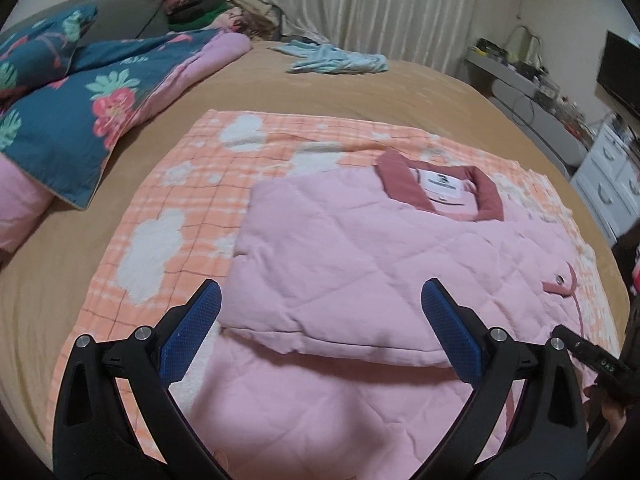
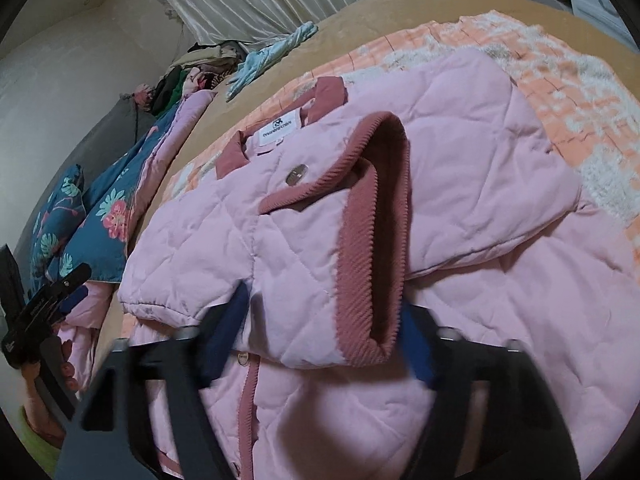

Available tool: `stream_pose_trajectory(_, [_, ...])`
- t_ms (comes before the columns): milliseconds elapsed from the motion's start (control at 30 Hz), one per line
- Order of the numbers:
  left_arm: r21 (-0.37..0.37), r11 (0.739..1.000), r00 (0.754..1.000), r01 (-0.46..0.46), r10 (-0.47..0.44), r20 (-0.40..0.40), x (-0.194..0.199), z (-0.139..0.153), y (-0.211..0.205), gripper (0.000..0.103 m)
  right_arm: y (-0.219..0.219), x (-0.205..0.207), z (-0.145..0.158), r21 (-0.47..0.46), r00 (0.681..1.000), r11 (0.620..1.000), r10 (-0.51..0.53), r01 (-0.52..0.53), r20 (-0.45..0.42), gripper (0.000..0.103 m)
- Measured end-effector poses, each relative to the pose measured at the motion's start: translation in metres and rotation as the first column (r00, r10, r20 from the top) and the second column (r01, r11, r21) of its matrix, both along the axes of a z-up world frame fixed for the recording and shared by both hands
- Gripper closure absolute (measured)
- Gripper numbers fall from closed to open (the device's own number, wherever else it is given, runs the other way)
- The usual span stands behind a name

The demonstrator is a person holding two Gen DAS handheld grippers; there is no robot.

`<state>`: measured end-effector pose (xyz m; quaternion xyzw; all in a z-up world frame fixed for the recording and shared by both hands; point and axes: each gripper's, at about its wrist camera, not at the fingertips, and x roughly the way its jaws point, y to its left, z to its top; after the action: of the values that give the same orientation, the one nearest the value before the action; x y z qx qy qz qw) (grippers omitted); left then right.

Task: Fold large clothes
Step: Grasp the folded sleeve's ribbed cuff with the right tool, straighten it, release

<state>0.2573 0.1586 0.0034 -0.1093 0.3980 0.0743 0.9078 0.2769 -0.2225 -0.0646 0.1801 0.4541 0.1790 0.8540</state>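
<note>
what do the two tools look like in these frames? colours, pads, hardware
Both match. The left tool has black plastic arms with slotted cut-outs, silver round pivot pins and long blue fingers with a fine knurled grid texture. The right tool is motion-blurred but shows the same black arms and blue pads. Seen from the side, the tool body carries small white lettering, too small to read. No cables or sleeves visible.

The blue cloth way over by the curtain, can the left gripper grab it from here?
Probably not yet. The left gripper hangs open over the pink jacket, and the blue cloth lies far across the bed. Nothing blocks the way; it just looks too far.
</note>
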Motion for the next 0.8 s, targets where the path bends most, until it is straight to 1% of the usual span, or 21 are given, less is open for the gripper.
stream_pose_trajectory(33, [-0.007,1.0,1.0,-0.004,0.004,-0.001,0.0,-0.002,0.003,0.009,-0.001,-0.001,0.001,0.004,1.0,1.0,0.001,-0.001,0.008,0.062])
stream_pose_trajectory(67, [-0.013,1.0,1.0,-0.012,0.012,-0.002,0.0,-0.003,0.007,0.009,-0.001,-0.002,0.002,0.01,1.0,1.0,0.016,-0.016,0.02,0.07])
stream_pose_trajectory(133, [-0.021,1.0,1.0,-0.021,0.021,-0.003,0.0,-0.007,0.013,0.009,0.001,-0.006,0.009,-0.002,0.998,0.999,0.038,-0.037,0.053,0.08])
stream_pose_trajectory(167, [-0.025,0.999,1.0,-0.024,0.024,-0.004,0.0,-0.008,0.015,0.009,0.003,-0.007,0.013,-0.014,0.996,0.999,0.05,-0.049,0.07,0.081])
stream_pose_trajectory(233, [-0.032,0.999,1.0,-0.029,0.029,-0.005,0.001,-0.01,0.019,0.009,0.013,-0.011,0.028,-0.089,0.987,0.993,0.09,-0.079,0.132,0.084])
stream_pose_trajectory(267, [-0.032,0.999,1.0,-0.031,0.03,-0.007,0.002,-0.01,0.02,0.009,0.019,-0.013,0.043,-0.153,0.971,0.982,0.137,-0.107,0.197,0.085])
stream_pose_trajectory(300, [-0.033,0.999,1.0,-0.03,0.03,-0.007,0.003,-0.01,0.021,0.009,0.023,-0.016,0.057,-0.198,0.952,0.973,0.169,-0.119,0.256,0.085])
stream_pose_trajectory(333, [-0.035,0.999,1.0,-0.03,0.03,-0.004,0.004,-0.01,0.021,0.009,0.027,-0.018,0.076,-0.24,0.923,0.963,0.203,-0.127,0.328,0.085])
stream_pose_trajectory(367, [-0.038,0.999,1.0,-0.029,0.029,-0.002,0.005,-0.01,0.021,0.009,0.028,-0.02,0.089,-0.263,0.898,0.956,0.224,-0.128,0.378,0.086])
stream_pose_trajectory(433, [-0.043,0.999,1.0,-0.021,0.021,0.002,0.01,-0.009,0.02,0.009,0.029,-0.02,0.107,-0.295,0.855,0.948,0.251,-0.122,0.453,0.086])
stream_pose_trajectory(500, [-0.053,0.999,1.0,-0.012,0.012,0.002,0.018,-0.008,0.016,0.009,0.03,-0.013,0.116,-0.321,0.835,0.941,0.26,-0.107,0.484,0.086])
stream_pose_trajectory(567, [-0.054,0.999,1.0,0.002,-0.002,0.005,0.027,-0.007,0.009,0.009,0.027,-0.002,0.113,-0.323,0.839,0.941,0.257,-0.103,0.48,0.086])
stream_pose_trajectory(733, [-0.066,0.997,0.999,0.045,-0.046,-0.015,0.048,-0.012,-0.014,0.009,0.008,0.021,0.08,-0.292,0.903,0.952,0.202,-0.09,0.378,0.086])
stream_pose_trajectory(800, [-0.08,0.995,0.998,0.06,-0.062,-0.023,0.055,-0.015,-0.024,0.009,0.004,0.026,0.069,-0.293,0.92,0.953,0.182,-0.078,0.347,0.086])
